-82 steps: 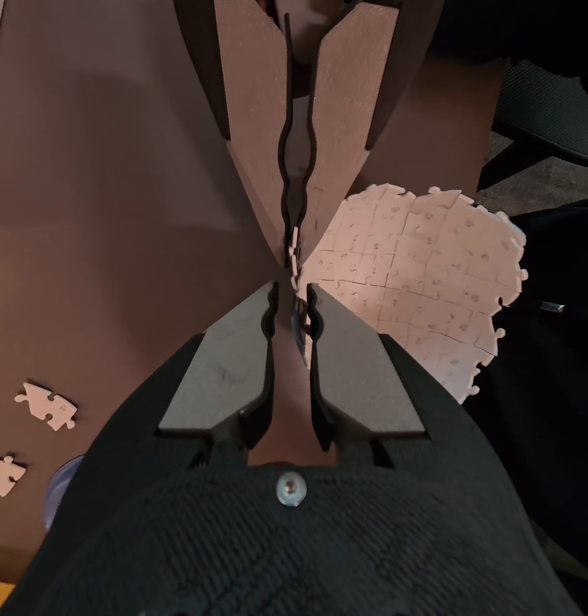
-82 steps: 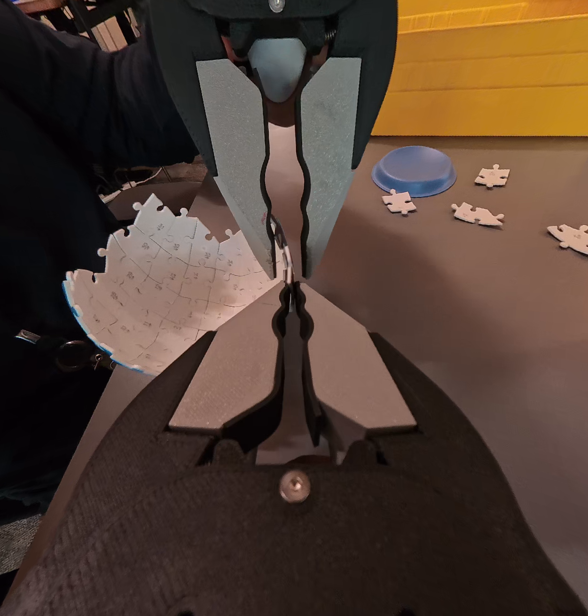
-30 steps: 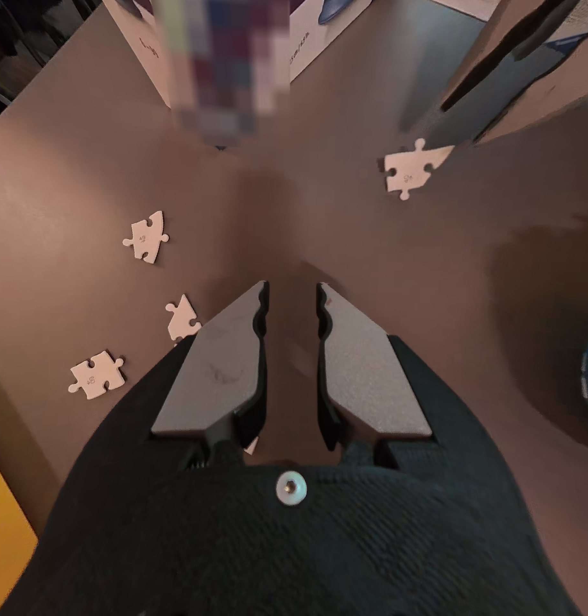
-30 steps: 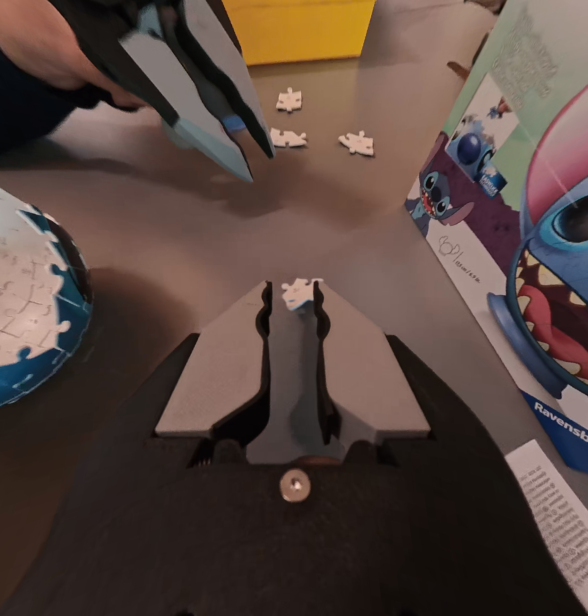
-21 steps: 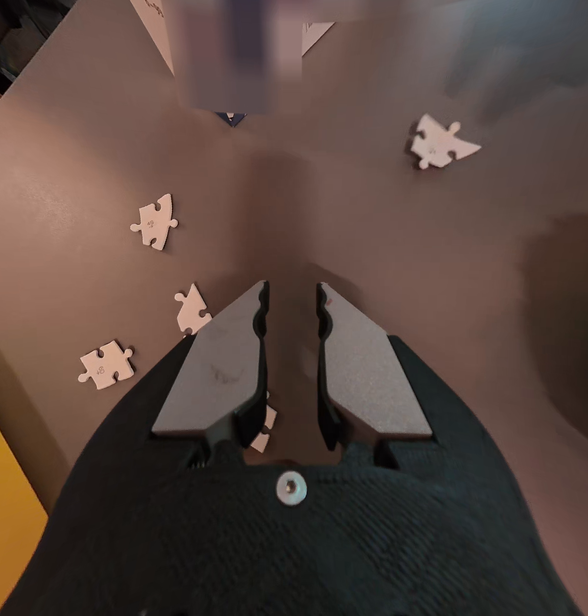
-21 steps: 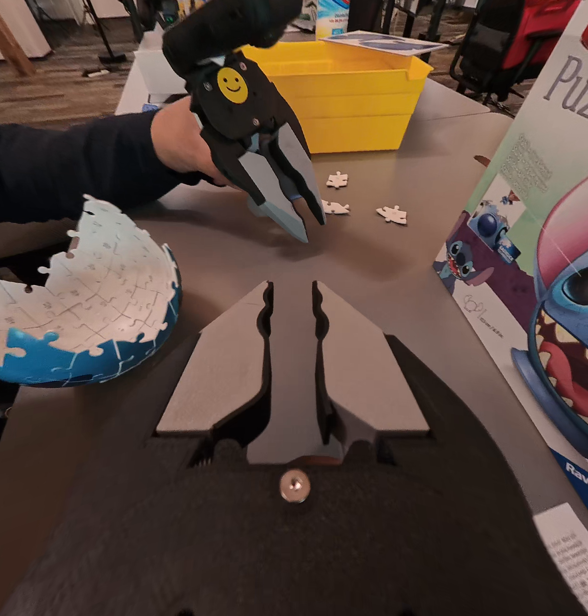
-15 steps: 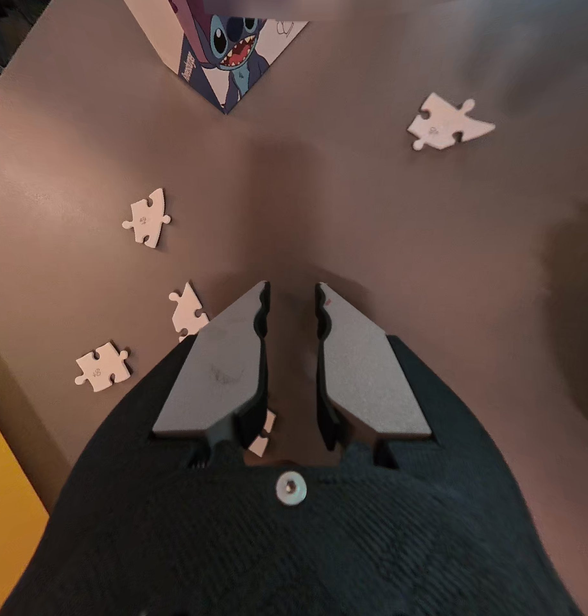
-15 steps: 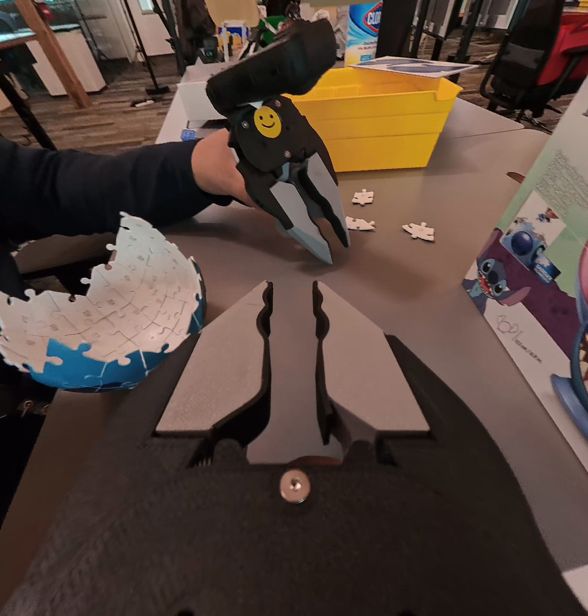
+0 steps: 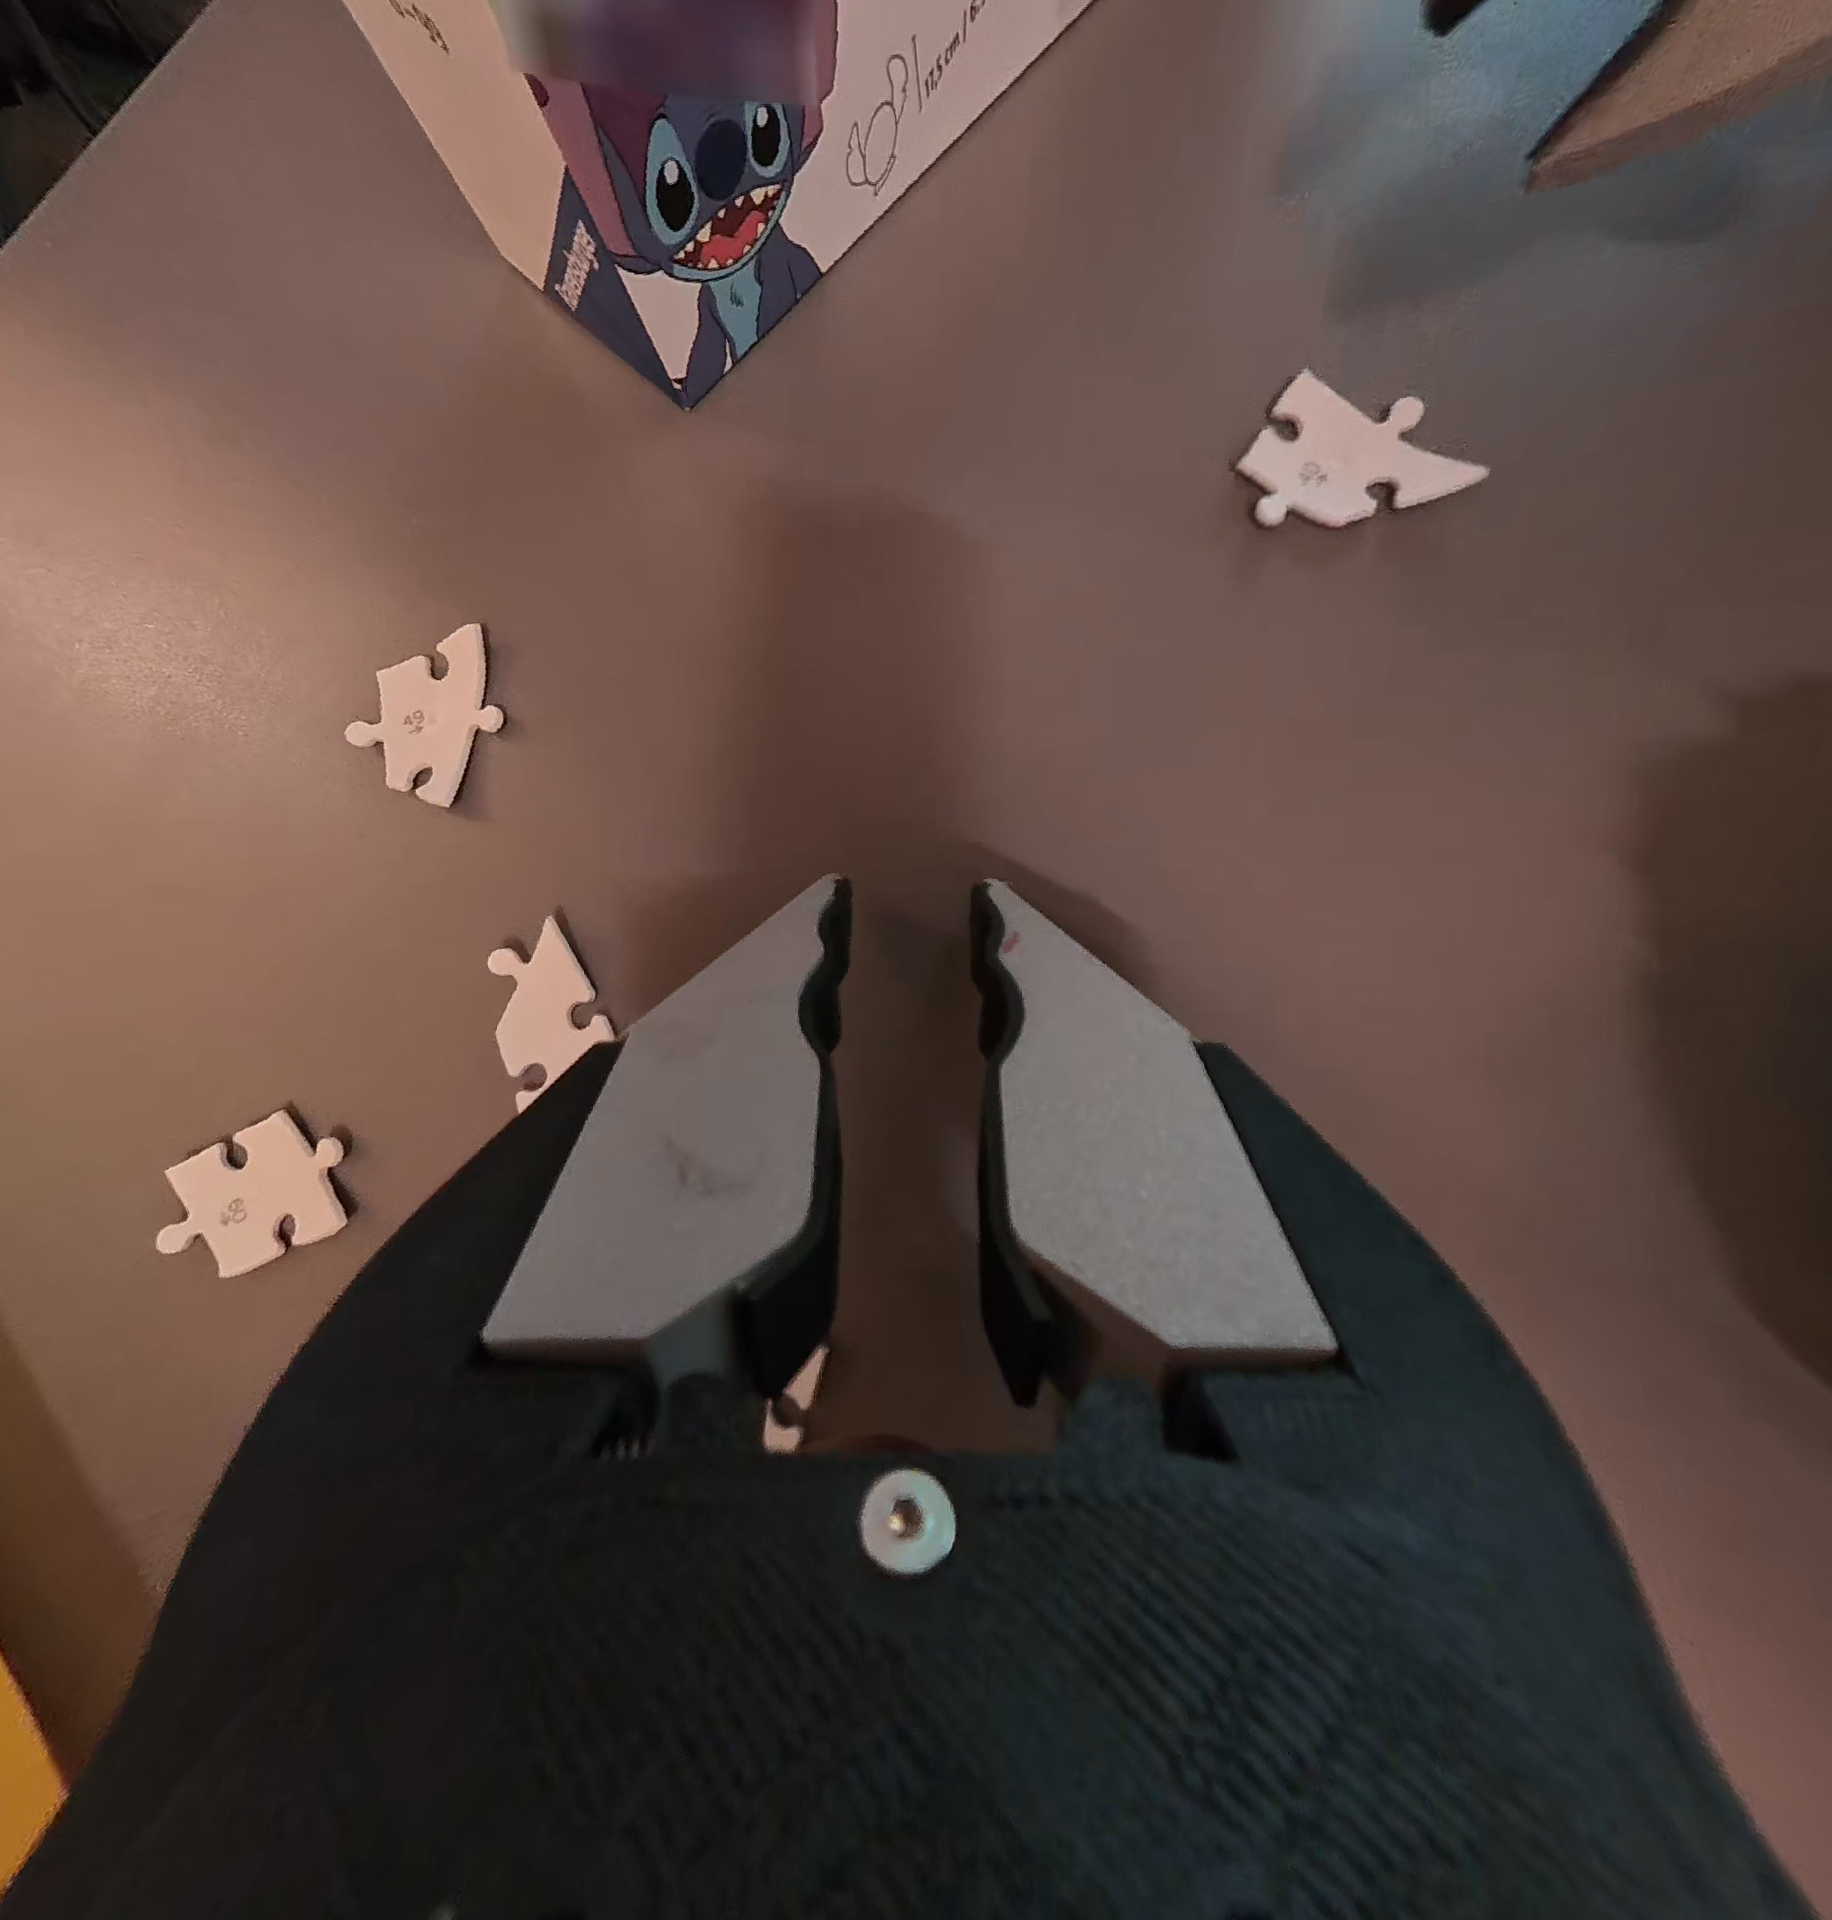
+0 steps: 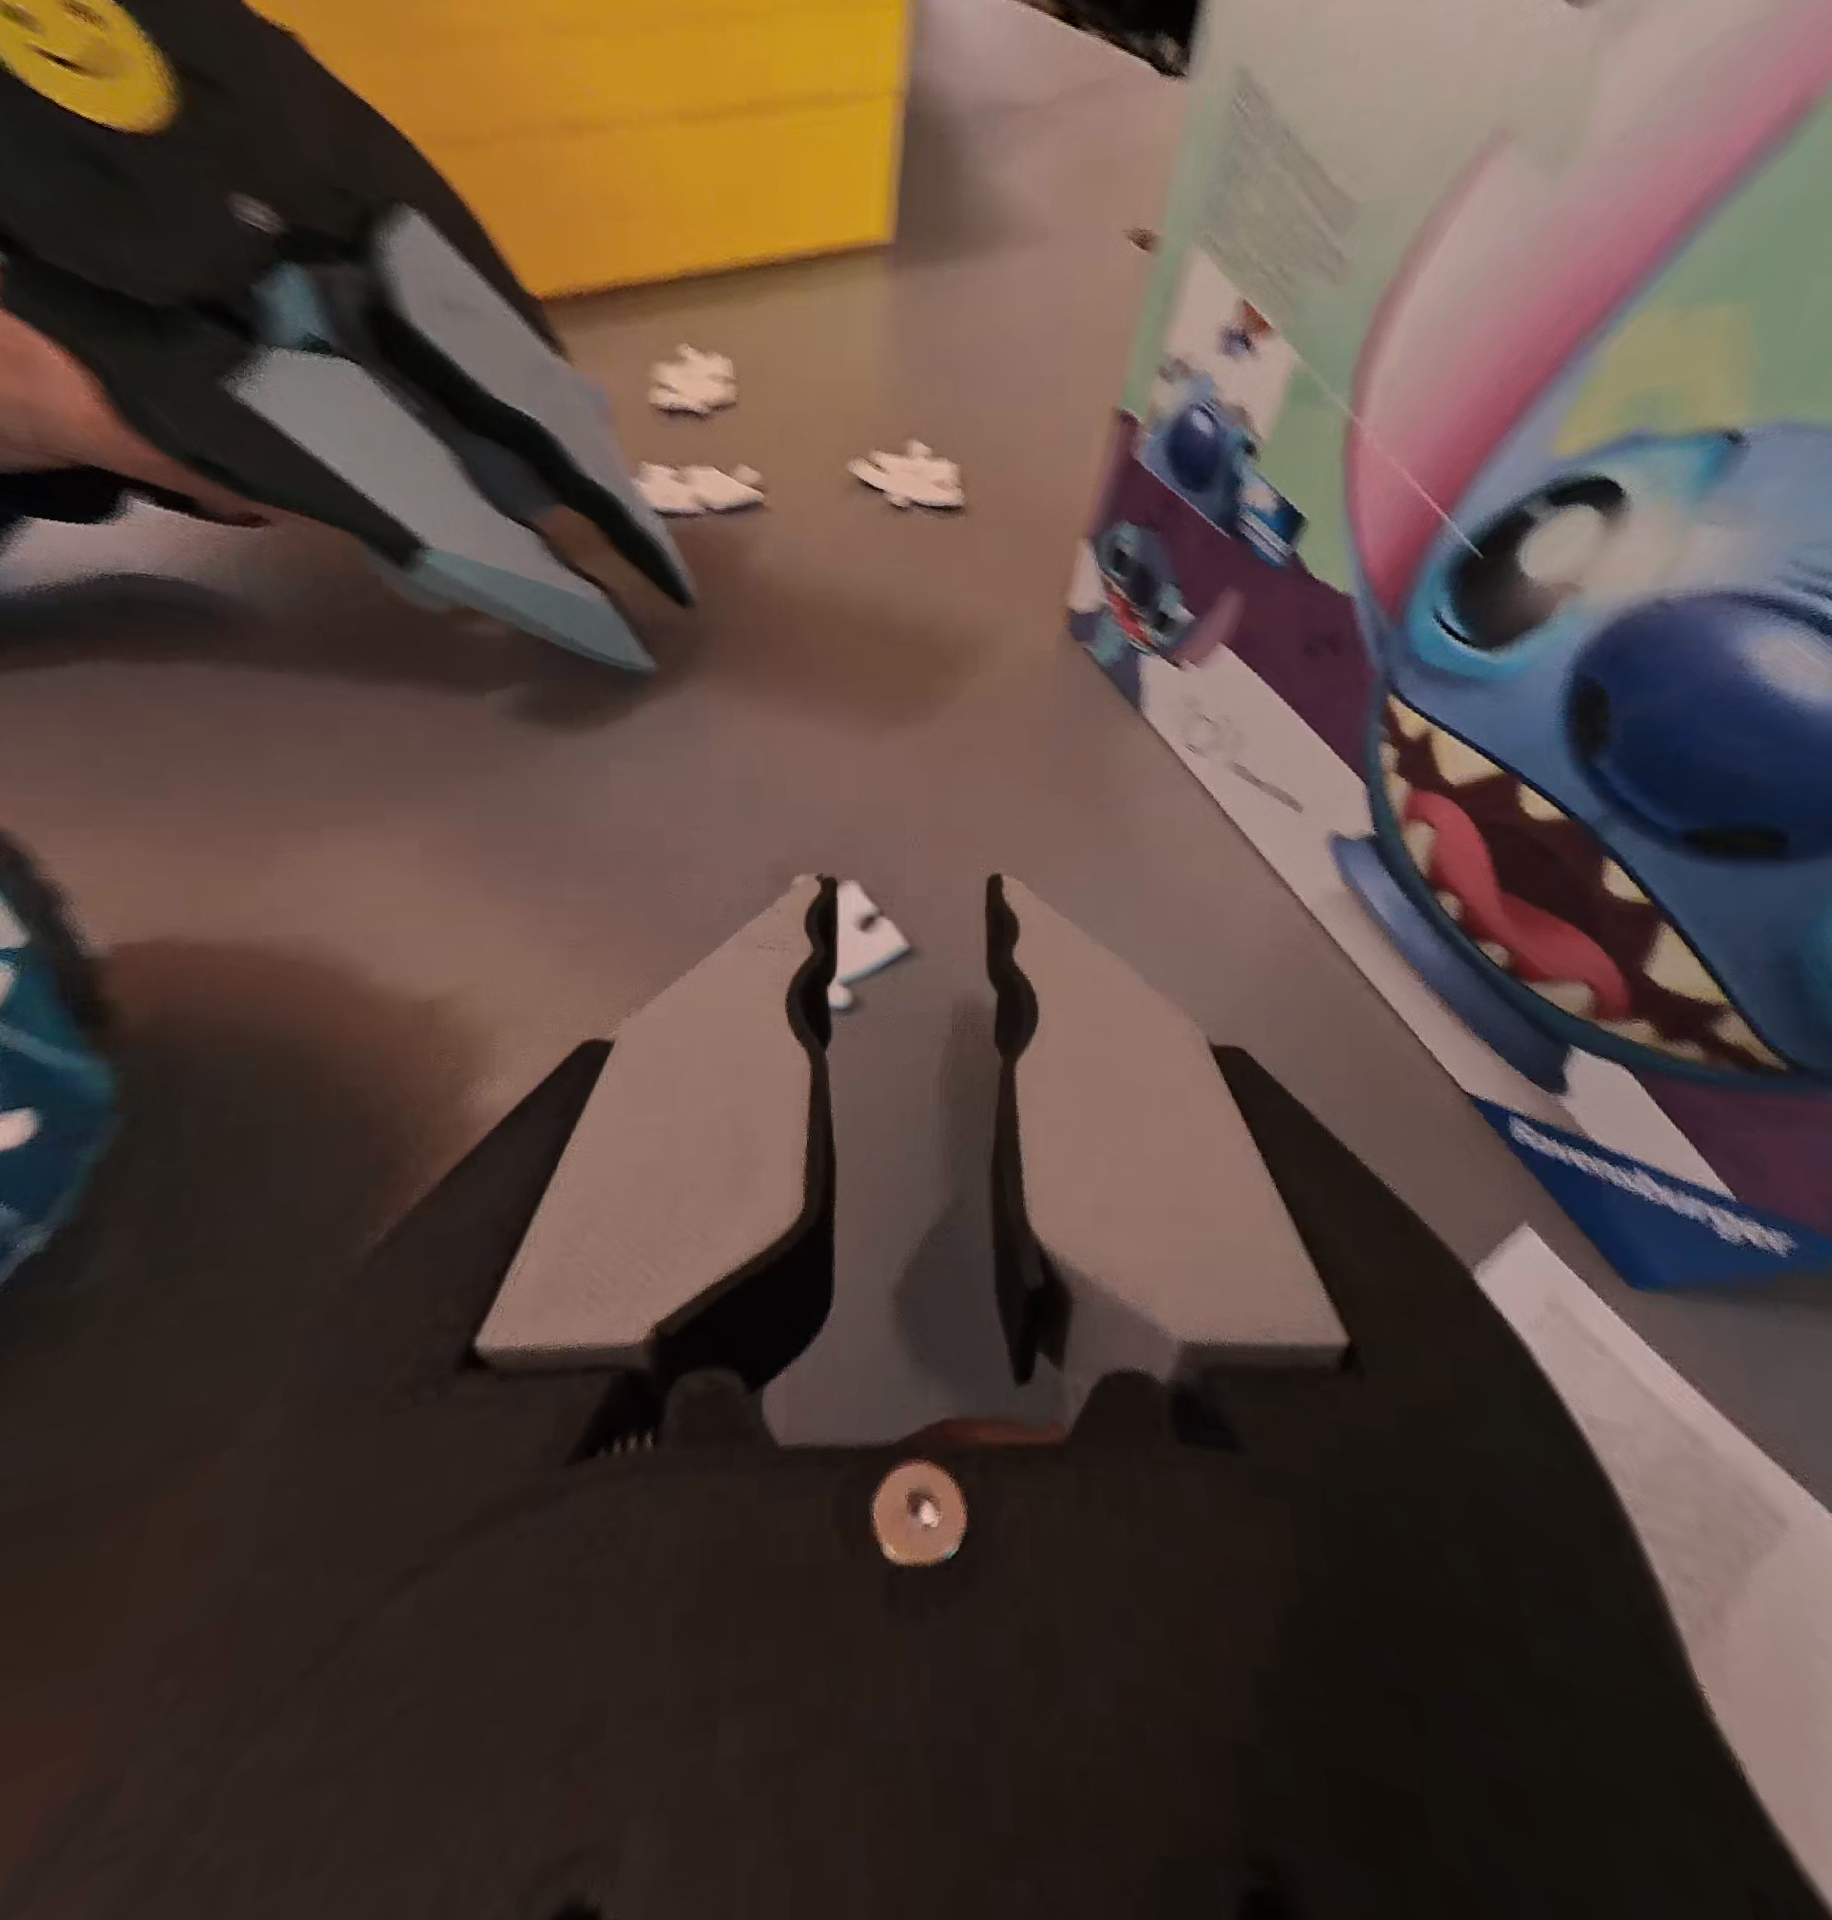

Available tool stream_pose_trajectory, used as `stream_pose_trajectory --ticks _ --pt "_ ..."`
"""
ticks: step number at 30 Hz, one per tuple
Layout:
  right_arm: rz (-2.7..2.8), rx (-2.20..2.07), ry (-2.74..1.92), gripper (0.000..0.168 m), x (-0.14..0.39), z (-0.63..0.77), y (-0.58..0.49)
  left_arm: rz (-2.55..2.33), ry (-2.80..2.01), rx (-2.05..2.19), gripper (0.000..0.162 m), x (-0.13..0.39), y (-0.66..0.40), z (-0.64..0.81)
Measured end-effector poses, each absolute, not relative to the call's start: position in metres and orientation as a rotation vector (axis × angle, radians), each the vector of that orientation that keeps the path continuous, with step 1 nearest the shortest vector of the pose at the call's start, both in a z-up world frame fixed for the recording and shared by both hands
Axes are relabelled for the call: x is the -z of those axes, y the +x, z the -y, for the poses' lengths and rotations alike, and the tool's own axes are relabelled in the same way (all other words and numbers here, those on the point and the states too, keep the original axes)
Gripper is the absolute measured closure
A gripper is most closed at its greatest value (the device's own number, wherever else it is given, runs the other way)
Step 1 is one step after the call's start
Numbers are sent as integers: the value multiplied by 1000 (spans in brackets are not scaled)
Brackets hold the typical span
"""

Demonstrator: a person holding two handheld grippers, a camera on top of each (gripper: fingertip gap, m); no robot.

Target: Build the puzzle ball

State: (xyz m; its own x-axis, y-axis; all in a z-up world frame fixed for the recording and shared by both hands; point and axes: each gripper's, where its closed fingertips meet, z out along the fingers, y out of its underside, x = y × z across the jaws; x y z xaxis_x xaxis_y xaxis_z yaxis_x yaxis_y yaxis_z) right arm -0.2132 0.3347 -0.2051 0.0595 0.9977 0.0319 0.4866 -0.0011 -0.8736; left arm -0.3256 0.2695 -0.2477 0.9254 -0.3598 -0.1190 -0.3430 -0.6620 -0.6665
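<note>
We see flat matte white knobbed puzzle piece (image 10: 868, 943) on table; right gripper (image 10: 910, 896) apart, astride it, contact unclear; left gripper (image 9: 910, 896) apart, empty.

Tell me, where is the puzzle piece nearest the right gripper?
In the right wrist view, the puzzle piece lies on the table just past the right gripper, nearer its left finger.

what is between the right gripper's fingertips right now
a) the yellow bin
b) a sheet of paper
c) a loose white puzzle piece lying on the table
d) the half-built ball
c: in the right wrist view a white puzzle piece lies on the grey table, just inside the left fingertip of the right gripper, whose jaws stand apart, not closed on it.
</note>
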Motion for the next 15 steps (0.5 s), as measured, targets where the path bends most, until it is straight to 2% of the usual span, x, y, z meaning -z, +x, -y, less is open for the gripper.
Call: stream_pose_trajectory --ticks 5,15 --pt "1500 -654 -1688 138 227 -361 -204 -434 -2317 157 144 249 -320 -273" --pt "1530 -531 -1695 137 237 -367 -200 -445 -2282 211 136 249 -316 -274"
